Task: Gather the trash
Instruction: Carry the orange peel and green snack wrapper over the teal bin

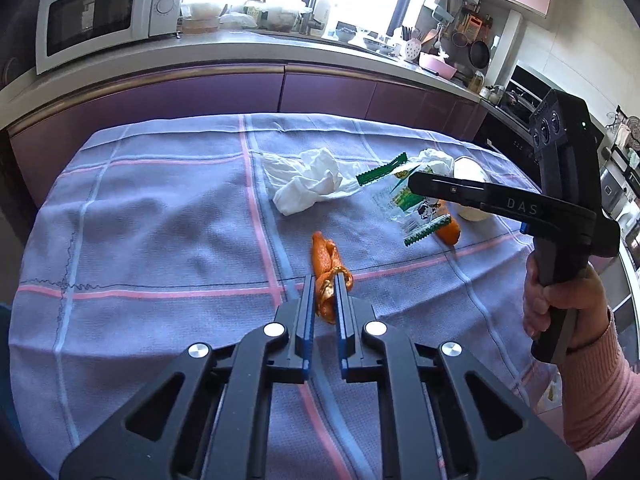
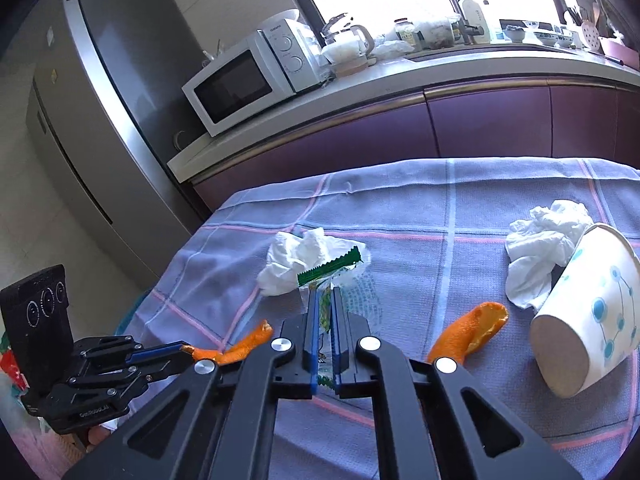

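Note:
My left gripper point(image 1: 325, 280) is shut on a curled orange peel point(image 1: 323, 258) just above the checked tablecloth point(image 1: 160, 220). The right wrist view shows the same left gripper point(image 2: 185, 348) pinching that peel point(image 2: 244, 348) at the lower left. My right gripper point(image 2: 325, 292) is shut on a clear plastic wrapper point(image 2: 360, 296) with green serrated ends; in the left wrist view the right gripper point(image 1: 414, 182) holds this wrapper point(image 1: 394, 200) off the cloth. A second orange peel point(image 2: 472, 328) lies beside a tipped paper cup point(image 2: 584, 320).
Two crumpled white tissues point(image 2: 296, 260) point(image 2: 540, 252) lie on the cloth. Purple cabinets point(image 1: 320, 92) and a counter with a microwave point(image 1: 96, 16) run behind the table. A grey fridge point(image 2: 112, 112) stands at the left. A hand in a pink sleeve point(image 1: 592, 380) grips the right handle.

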Demonstrator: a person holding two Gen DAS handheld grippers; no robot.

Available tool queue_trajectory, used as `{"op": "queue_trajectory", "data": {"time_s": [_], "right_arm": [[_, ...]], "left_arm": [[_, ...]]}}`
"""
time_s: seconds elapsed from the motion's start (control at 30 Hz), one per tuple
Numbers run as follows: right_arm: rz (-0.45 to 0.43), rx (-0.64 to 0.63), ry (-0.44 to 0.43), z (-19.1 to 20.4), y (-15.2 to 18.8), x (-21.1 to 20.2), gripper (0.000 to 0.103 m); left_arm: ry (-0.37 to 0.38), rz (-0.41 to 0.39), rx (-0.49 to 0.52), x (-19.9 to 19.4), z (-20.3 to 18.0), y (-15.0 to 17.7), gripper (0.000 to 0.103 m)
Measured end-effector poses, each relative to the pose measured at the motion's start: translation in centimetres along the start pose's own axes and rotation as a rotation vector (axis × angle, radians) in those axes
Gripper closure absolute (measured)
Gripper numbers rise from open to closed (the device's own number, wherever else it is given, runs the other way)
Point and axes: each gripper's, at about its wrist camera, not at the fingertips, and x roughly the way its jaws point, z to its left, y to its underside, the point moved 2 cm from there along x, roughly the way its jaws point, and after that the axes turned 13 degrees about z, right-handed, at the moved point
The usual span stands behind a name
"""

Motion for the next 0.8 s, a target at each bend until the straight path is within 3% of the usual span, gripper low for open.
{"op": "queue_trajectory", "data": {"time_s": [0.27,0.8], "right_arm": [[-0.004,-0.068,-0.106,4.7,0.4,-0.4,0.099],[0.092,-0.174,-0.262,12.7,0.8,3.8,0.099]], "left_arm": [[-0.008,-0.06,-0.033,-4.3,2.4,2.6,0.095],[-0.128,-0.144,-0.174,-11.8,9.5,8.3,0.095]]}}
